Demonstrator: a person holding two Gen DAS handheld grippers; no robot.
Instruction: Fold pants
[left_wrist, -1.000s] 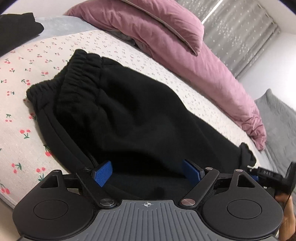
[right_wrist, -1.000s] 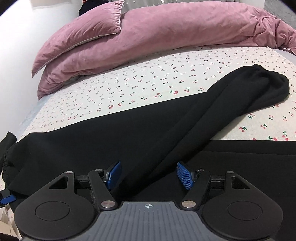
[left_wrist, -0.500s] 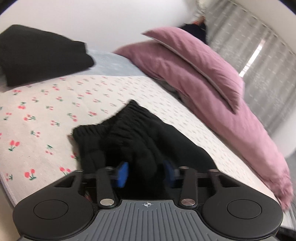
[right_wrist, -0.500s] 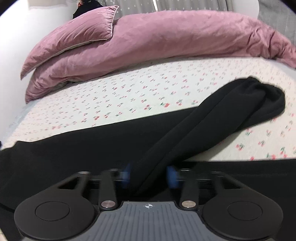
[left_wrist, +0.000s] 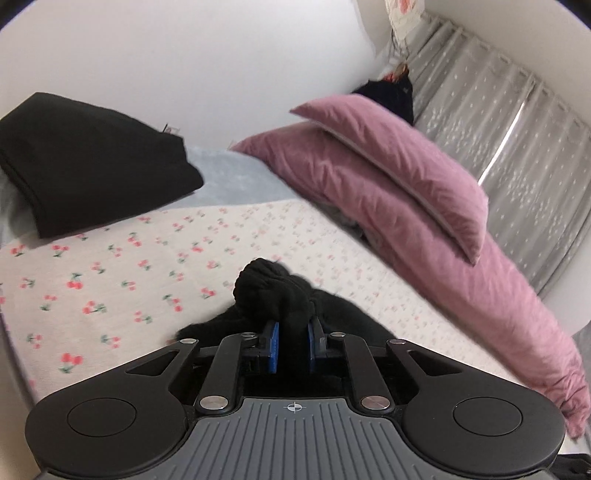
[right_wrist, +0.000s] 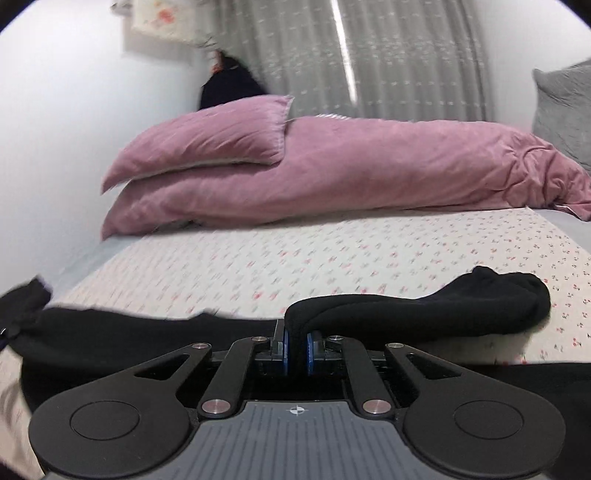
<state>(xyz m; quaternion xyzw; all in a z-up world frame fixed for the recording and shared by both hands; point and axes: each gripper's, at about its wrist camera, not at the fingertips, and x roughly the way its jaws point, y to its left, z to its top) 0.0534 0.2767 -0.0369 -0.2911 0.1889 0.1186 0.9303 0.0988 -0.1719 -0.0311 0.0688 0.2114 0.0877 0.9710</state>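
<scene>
Black pants (left_wrist: 273, 291) lie on the cherry-print bed sheet (left_wrist: 110, 266). In the left wrist view the left gripper (left_wrist: 292, 345) pinches a bunched fold of the waistband end, its jaws still closing, blue pads (left_wrist: 274, 345) pressed on the cloth, which is lifted off the sheet. In the right wrist view the right gripper (right_wrist: 296, 349) has its jaws still closing on a raised fold of a pant leg (right_wrist: 424, 310). The leg's cuff (right_wrist: 524, 295) rests on the sheet to the right, and more of the pants spreads left along the near edge.
A pink pillow (left_wrist: 391, 162) lies on a long pink duvet (right_wrist: 388, 173) across the far side of the bed. A folded black garment (left_wrist: 85, 162) sits at the far left corner. Grey curtains (right_wrist: 369, 55) hang behind, and a grey cushion (right_wrist: 565, 110) is at the right.
Both grippers went from wide open over the flat pants to clamped on folds of cloth. Both rose and tilted up, so the pillows and wall fill more of each view.
</scene>
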